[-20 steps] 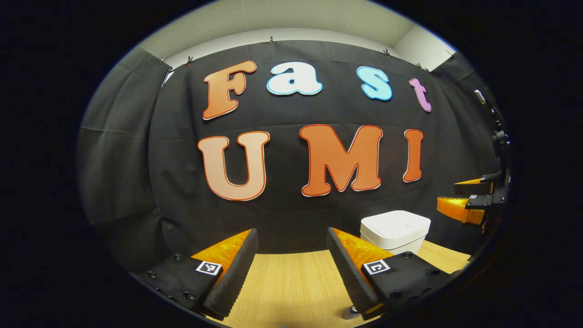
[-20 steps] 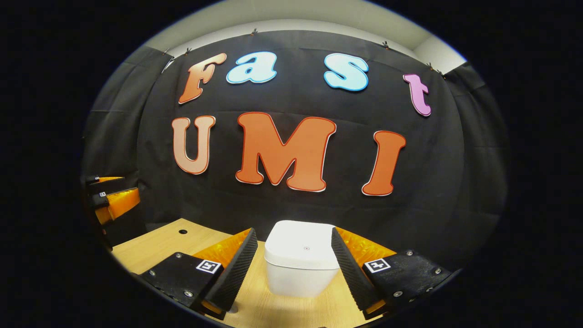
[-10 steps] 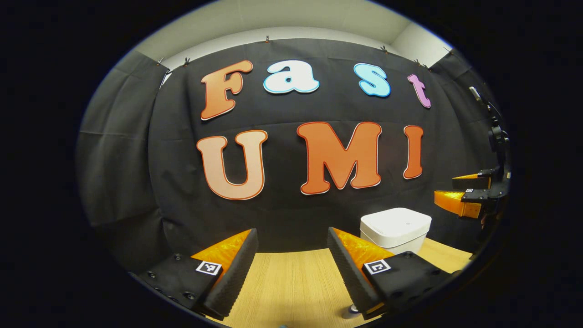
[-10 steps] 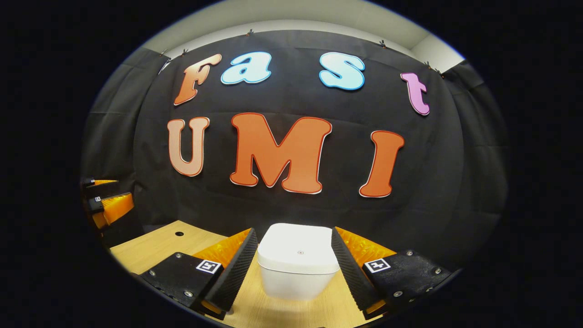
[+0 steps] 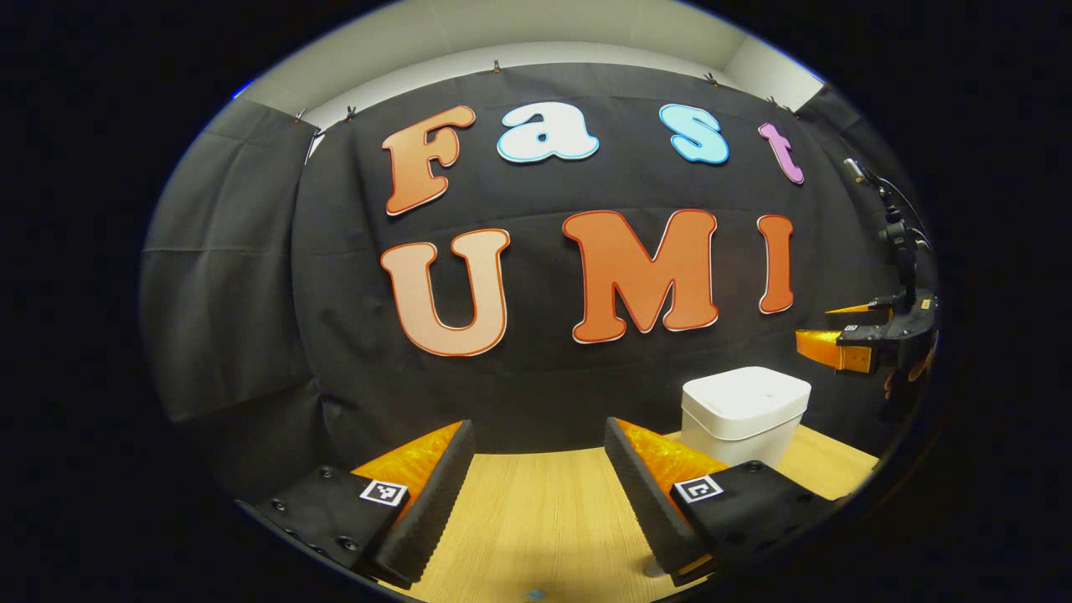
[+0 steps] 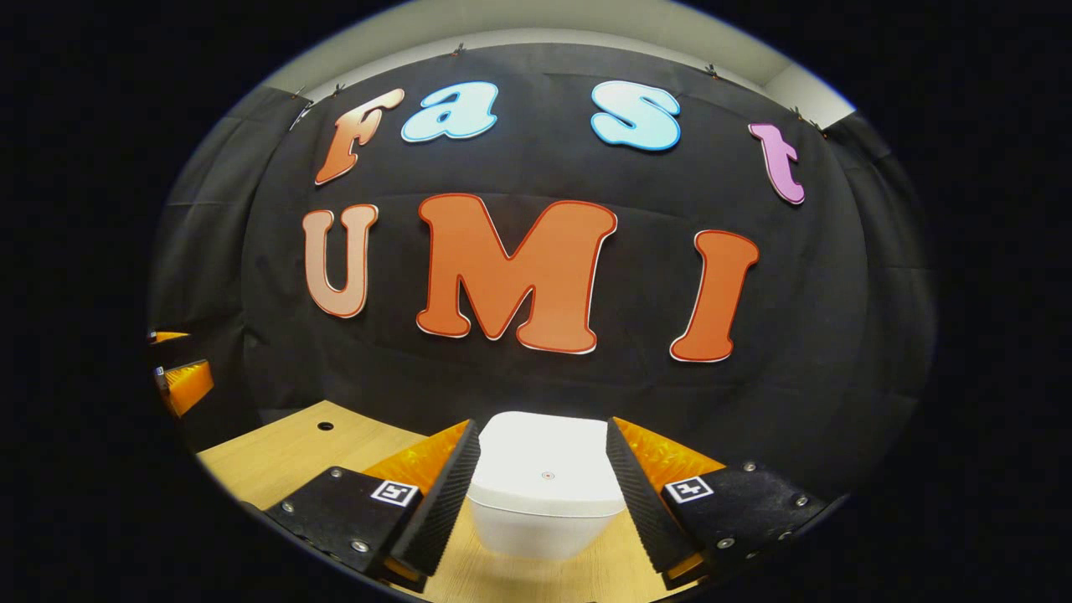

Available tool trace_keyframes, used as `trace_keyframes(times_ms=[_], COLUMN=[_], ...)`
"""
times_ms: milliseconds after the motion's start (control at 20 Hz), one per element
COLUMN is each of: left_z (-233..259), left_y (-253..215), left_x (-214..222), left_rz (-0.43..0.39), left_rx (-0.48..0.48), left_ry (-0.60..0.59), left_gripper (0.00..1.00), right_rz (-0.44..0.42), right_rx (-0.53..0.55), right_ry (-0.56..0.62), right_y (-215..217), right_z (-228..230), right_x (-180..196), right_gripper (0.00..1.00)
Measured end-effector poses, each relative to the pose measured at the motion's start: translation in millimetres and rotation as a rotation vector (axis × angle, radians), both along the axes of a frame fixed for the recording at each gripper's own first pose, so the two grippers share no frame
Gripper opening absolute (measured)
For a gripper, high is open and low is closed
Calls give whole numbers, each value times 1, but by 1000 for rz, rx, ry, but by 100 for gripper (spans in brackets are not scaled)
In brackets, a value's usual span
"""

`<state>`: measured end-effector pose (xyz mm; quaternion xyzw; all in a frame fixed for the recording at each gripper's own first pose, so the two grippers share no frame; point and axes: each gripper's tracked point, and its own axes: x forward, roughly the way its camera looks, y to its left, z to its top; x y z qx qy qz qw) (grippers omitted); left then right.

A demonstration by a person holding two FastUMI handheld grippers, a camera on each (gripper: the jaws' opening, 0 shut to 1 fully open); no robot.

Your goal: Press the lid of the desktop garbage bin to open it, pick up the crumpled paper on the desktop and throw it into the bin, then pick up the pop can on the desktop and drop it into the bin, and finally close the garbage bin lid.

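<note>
While the bin [image 6: 544,494] sat lidded on the counter [image 5: 544,519], both tools gaped.
Right tool [image 6: 543,481] hung above the bin; left tool [image 5: 536,494] stood well apart.

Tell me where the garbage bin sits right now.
In the right gripper view the white garbage bin stands on the wooden desktop, lid shut, framed by the open right claw; the left gripper view shows it far right.

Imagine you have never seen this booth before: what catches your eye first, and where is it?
The white garbage bin, lid shut, stands on the wooden desktop in the right gripper view, framed between the open fingers of the right claw. In the left gripper view the left claw hangs open over bare wood, the bin to its right.
</note>
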<state>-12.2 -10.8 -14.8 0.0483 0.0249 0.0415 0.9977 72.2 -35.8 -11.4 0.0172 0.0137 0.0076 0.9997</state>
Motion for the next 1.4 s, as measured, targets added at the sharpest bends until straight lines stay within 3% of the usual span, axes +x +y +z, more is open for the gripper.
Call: trace_keyframes(times_ms=[300,500,650,950,1400], left_z=[-6,-6,-8,-7,-15], left_y=[23,33,39,44,42], left_x=[-12,-21,-26,-26,-18], left_rz=[99,160,194,232,230], left_rx=[-1,2,7,20,20], left_ry=[15,17,20,20,41], left_gripper=[100,100,100,100,100], right_rz=[32,32,49,43,44], right_rx=[-9,-6,0,-8,-47], right_ry=[12,29,56,87,186], right_y=[-1,-5,-2,-6,-4], right_z=[-9,-20,-33,-54,-101], right_x=[29,48,59,78,90], right_gripper=[66,33,20,2,1])
